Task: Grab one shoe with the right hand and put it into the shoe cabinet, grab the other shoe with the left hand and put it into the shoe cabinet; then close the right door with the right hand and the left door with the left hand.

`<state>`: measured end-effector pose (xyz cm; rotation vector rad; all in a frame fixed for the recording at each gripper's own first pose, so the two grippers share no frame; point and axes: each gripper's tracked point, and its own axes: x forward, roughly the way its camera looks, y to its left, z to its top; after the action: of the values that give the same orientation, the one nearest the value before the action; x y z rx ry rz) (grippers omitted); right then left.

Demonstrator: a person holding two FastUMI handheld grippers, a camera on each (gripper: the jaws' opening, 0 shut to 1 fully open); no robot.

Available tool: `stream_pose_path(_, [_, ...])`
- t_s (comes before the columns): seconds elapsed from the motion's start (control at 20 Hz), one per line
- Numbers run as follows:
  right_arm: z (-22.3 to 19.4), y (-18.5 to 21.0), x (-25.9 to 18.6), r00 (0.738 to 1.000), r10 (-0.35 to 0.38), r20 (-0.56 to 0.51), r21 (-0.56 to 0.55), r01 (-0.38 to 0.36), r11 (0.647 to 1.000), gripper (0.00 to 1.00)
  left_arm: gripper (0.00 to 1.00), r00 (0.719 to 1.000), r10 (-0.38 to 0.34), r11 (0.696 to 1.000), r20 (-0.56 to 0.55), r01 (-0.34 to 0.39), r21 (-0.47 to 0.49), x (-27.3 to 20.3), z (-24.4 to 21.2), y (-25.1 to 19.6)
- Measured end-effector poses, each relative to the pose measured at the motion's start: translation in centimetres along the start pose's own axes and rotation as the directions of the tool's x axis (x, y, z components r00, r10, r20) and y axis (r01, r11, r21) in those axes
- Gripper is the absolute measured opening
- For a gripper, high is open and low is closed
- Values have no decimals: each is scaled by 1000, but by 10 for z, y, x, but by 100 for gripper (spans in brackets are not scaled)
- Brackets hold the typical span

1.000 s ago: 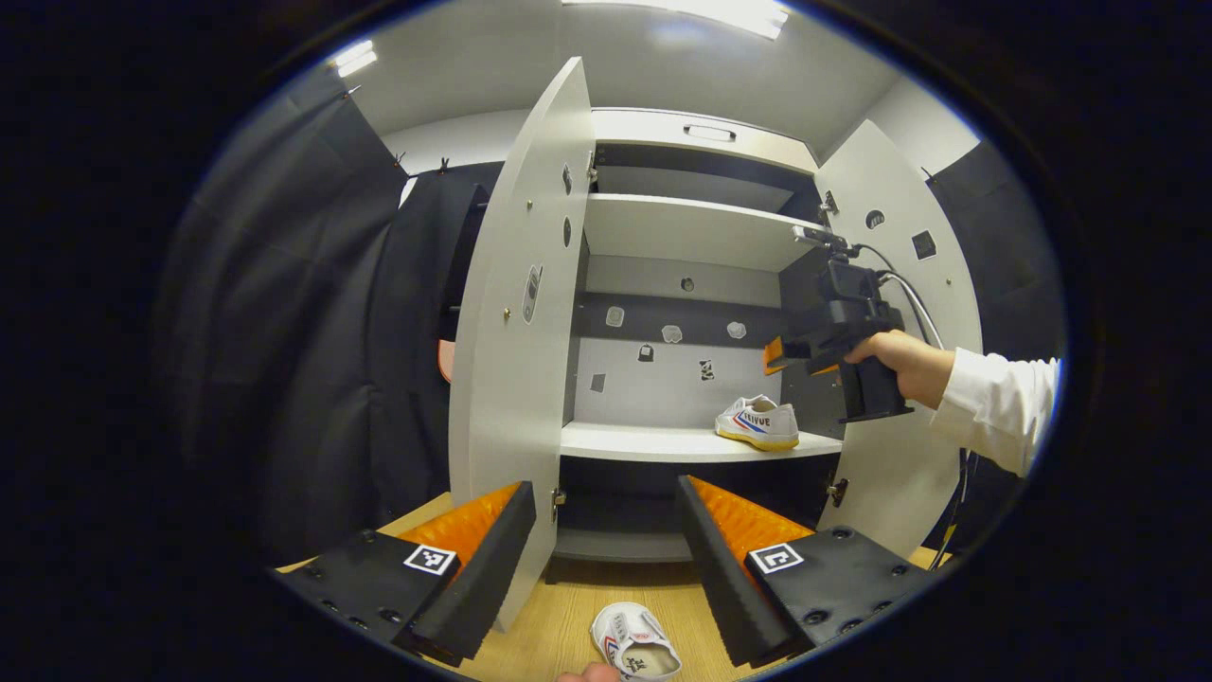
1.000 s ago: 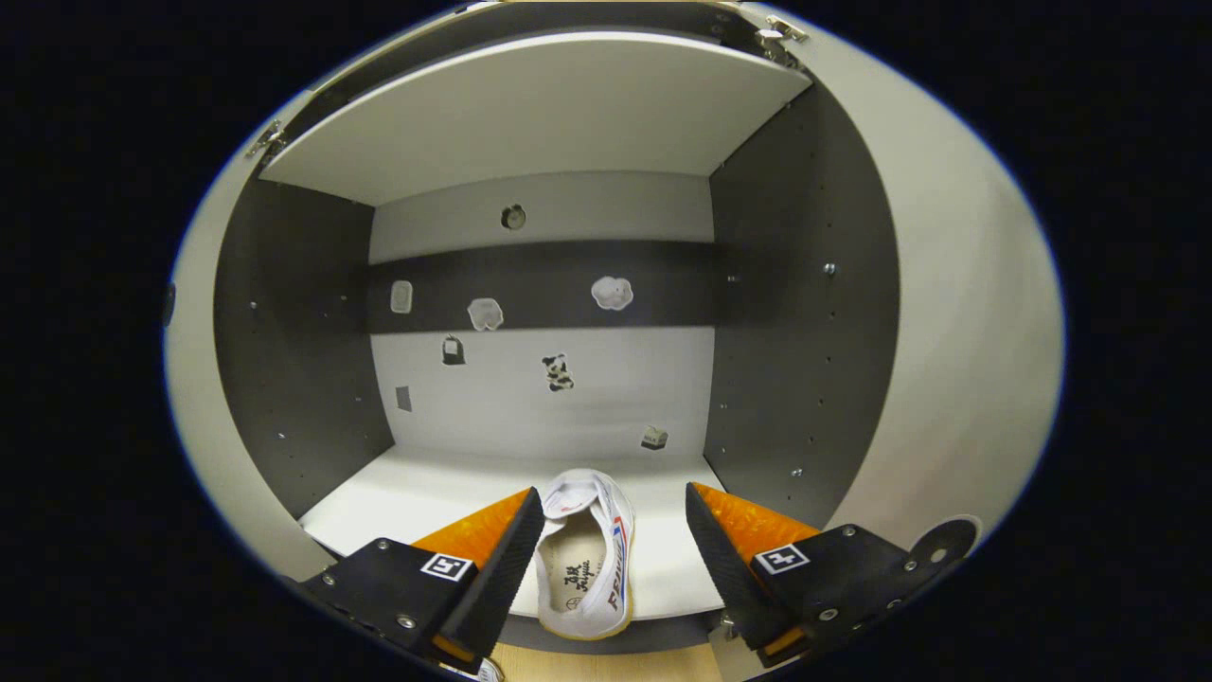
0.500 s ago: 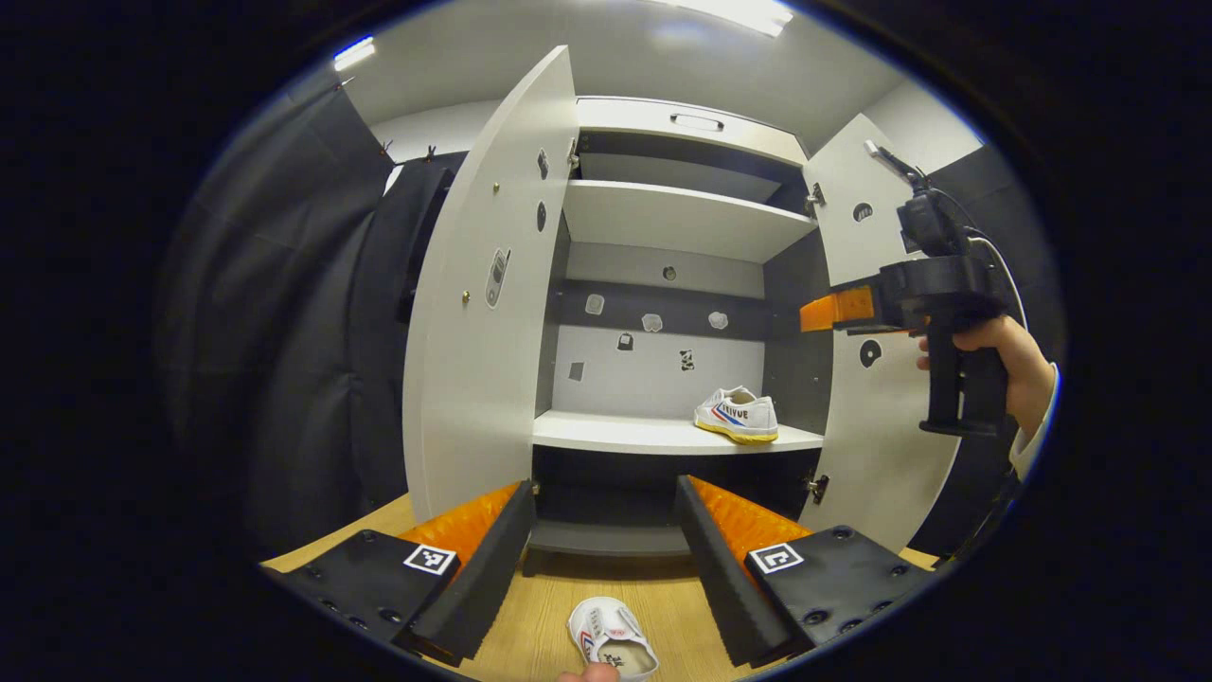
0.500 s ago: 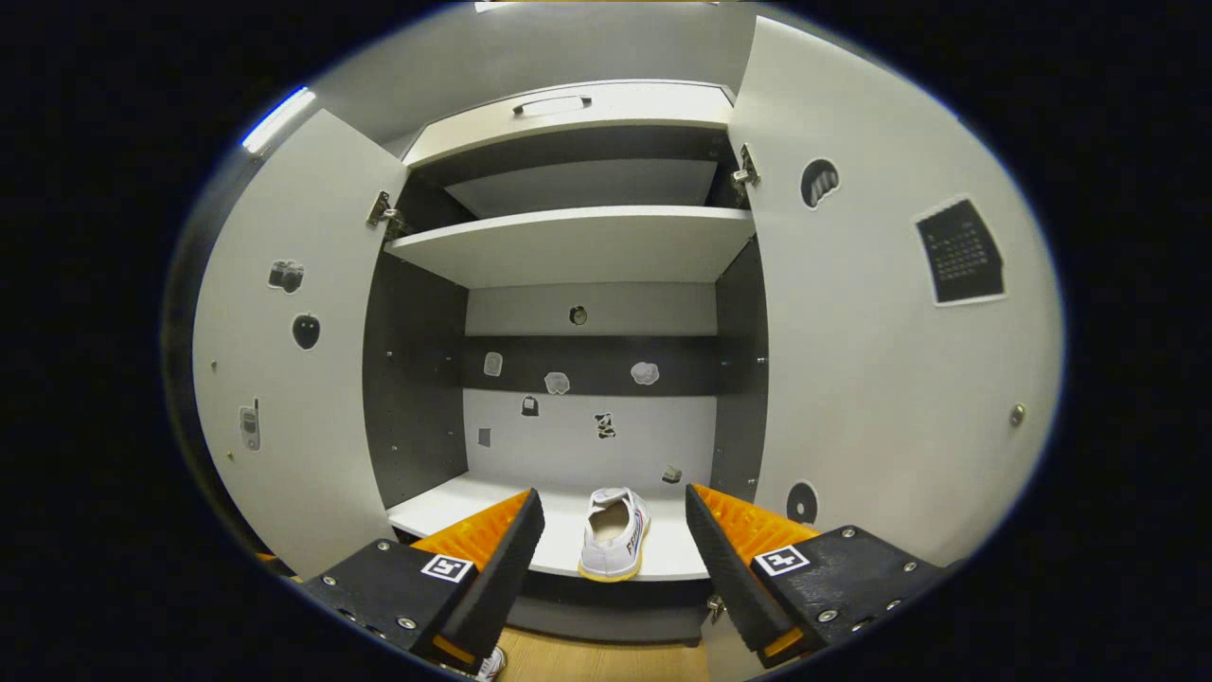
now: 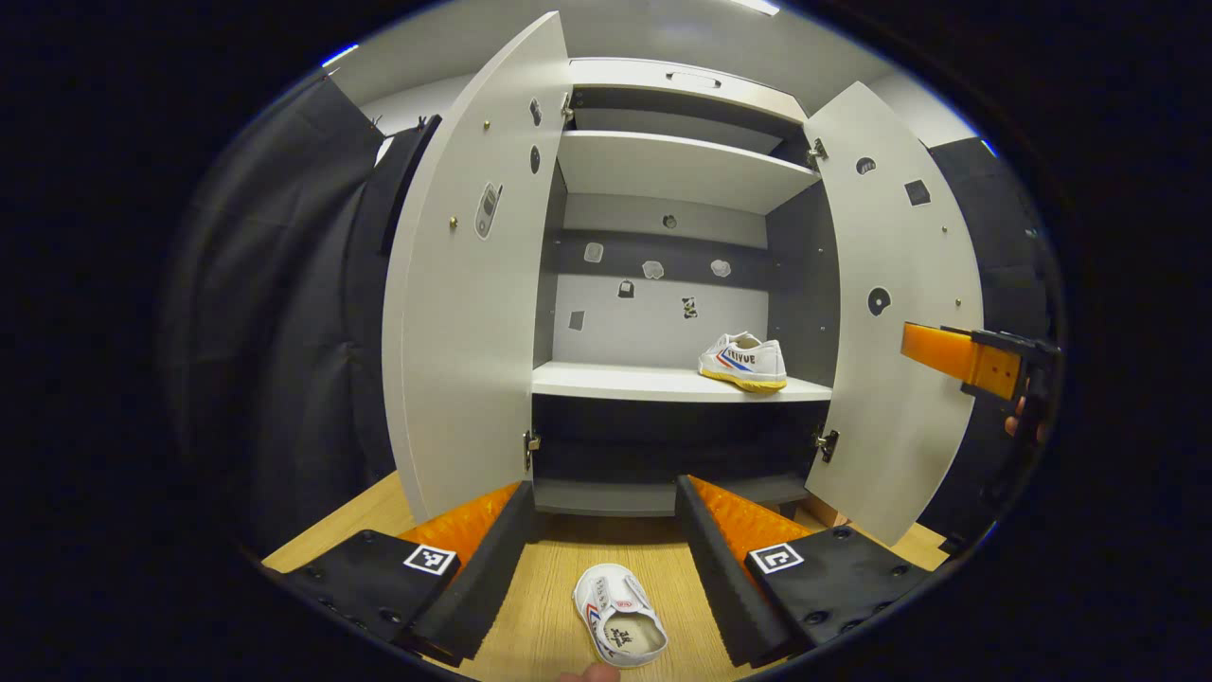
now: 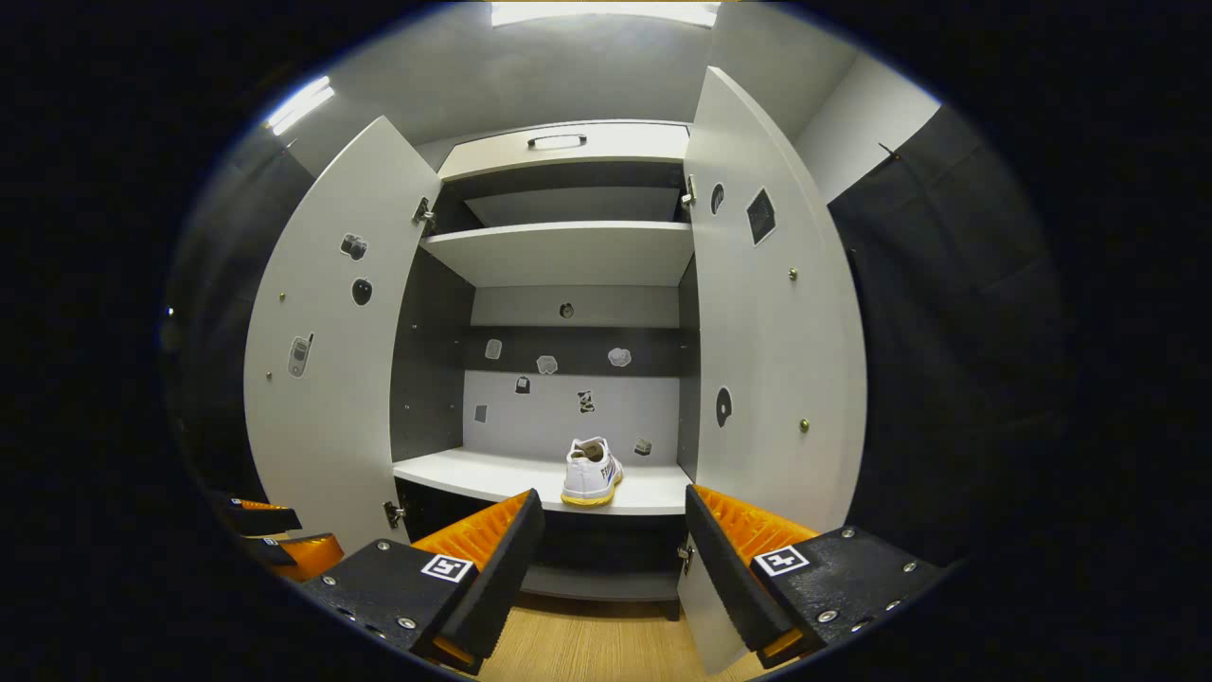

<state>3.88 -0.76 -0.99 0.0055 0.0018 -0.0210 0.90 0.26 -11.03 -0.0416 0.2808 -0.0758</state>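
My left tongs (image 5: 601,559) gape wide with the second shoe (image 5: 618,626) lying between them; my right tongs (image 6: 611,559), wide and empty, face the shelved shoe (image 6: 591,472).

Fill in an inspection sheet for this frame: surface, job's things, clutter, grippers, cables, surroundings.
Surface: wooden floor.
Job's things: one shoe on the cabinet shelf; second shoe on the floor; left door and right door open.
Clutter: nothing seen.
Grippers: left hand-held gripper open above the floor shoe; right hand-held gripper open, empty, facing the cabinet.
Cables: nothing seen.
Surroundings: black cloth wall; stickers inside the cabinet.
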Motion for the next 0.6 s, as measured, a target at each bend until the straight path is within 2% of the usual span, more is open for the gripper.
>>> stream_pose_path(0.1, [-21,-4,-13,1000,-25,-5,8,25,1000,92,97,998,-12,1000,-67,11,-21,9,-24,2])
stream_pose_path(0.2, [-41,-2,-25,999,-19,-46,13,20,1000,92,97,985,-12,999,-171,3,-51,16,-67,9])
stream_pose_path(0.35, [-48,-5,-36,998,-12,-64,24,13,1000,92,97,935,-19,990,-354,-31,-134,22,-147,14])
stream_pose_path(0.45, [-47,-11,-38,998,-22,-62,12,23,1000,92,98,893,17,993,-449,-68,-98,22,-194,27])
stream_pose_path(0.6, [-46,-18,-40,998,-33,-57,3,33,999,92,98,839,38,996,-543,-75,-46,21,-243,34])
